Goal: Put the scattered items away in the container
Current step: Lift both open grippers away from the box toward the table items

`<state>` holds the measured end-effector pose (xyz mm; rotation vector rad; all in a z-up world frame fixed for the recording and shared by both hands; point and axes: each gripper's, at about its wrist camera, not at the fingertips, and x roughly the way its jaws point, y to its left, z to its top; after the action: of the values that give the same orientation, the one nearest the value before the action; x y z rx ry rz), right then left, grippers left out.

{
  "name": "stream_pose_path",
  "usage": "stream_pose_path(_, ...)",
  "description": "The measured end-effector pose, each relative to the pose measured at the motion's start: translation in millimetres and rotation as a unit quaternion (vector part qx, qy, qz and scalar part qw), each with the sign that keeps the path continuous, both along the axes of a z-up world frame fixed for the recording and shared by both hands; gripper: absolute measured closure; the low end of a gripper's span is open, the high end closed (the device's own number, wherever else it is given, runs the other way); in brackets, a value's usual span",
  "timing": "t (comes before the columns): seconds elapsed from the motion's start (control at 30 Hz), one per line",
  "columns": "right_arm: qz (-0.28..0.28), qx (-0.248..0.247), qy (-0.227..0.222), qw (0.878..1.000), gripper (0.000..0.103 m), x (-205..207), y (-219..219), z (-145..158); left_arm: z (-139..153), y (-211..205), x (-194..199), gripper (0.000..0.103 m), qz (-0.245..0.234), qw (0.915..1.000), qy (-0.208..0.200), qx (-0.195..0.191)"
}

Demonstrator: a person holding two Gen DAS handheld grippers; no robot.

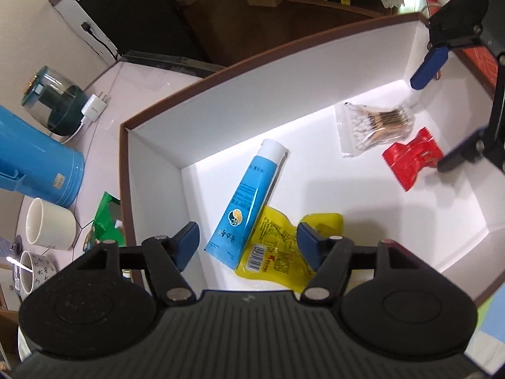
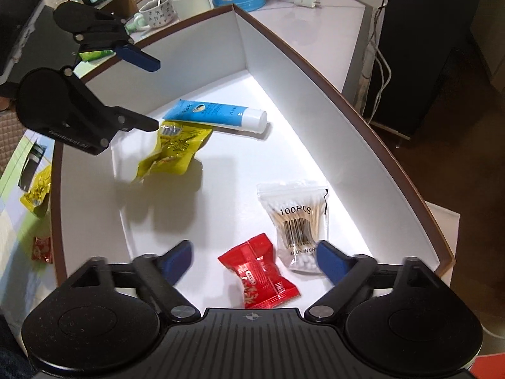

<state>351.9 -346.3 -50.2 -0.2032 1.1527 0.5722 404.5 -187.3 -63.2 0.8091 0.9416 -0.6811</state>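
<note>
- Left gripper (image 1: 247, 241) spread wide over the near-left part of the white box (image 1: 252, 94), nothing between the blue pads; seen from the right wrist camera as well (image 2: 150, 91), hanging above the yellow packet.
- Right gripper (image 2: 254, 260) likewise wide open and empty, poised over the red packet (image 2: 258, 273) and the bag of cotton swabs (image 2: 296, 224).
- Inside the box, on its white floor: blue tube (image 1: 249, 195) lying flat, white cap toward the far wall, its lower edge overlapping the yellow packet (image 1: 281, 246).
- Bag of cotton swabs (marked 100PCS) lying just beside the red packet, near the right end of the box in the left wrist view.
- Outside the box, past its near-left wall in the right wrist view: a second yellow packet (image 2: 36, 194) and a small red wrapper (image 2: 42, 249) on a printed mat.
- Beyond the far-left wall: green packet (image 1: 105, 221), white cup (image 1: 49, 224), patterned mug (image 1: 38, 271), blue jug (image 1: 34, 164), white charger plug (image 1: 94, 105).
</note>
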Motion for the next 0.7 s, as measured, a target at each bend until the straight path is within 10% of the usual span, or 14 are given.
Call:
stream_pose_path(0.23, -0.017, 0.002, -0.027, 0.999, 0.0, -20, 9, 15, 24, 1, -23, 0.015, 0.008, 0.9995, -0.028, -0.013)
stream_pose_path(0.7, -0.096, 0.013, -0.071, 0.993, 0.0, -64, 5, 48, 56, 1, -75, 0.006, 0.001, 0.9978, -0.062, -0.022)
